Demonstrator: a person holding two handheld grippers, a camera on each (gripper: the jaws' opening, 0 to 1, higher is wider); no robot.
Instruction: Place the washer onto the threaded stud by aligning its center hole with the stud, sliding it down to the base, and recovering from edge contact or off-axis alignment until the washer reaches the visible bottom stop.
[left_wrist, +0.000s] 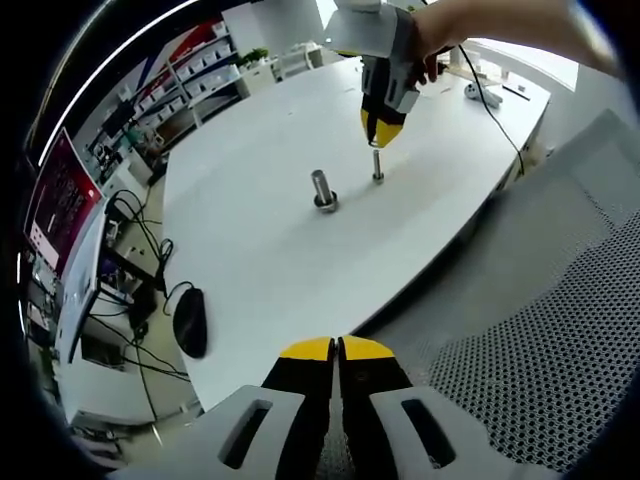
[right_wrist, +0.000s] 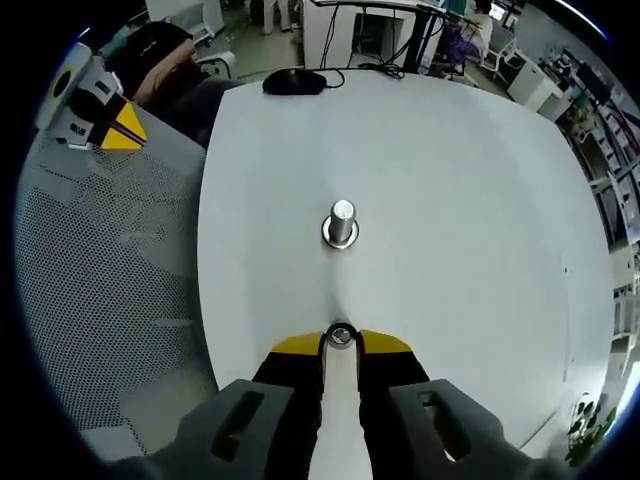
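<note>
Left gripper (left_wrist: 337, 349) up close: black jaws capped with yellow tips, rising from a pale grey body with a slotted opening on each side. Right gripper (right_wrist: 341, 344) wears the same livery, black fingers, yellow caps, grey slotted housing. A bare hand (left_wrist: 440, 40) grips its white handle.

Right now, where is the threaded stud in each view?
Left gripper view: the threaded stud stands upright on the white table, upper middle, left of the right claw.
Right gripper view: it stands at the centre, straight beyond that claw.
Shared landmark: the black mouse at the table's edge.
</note>
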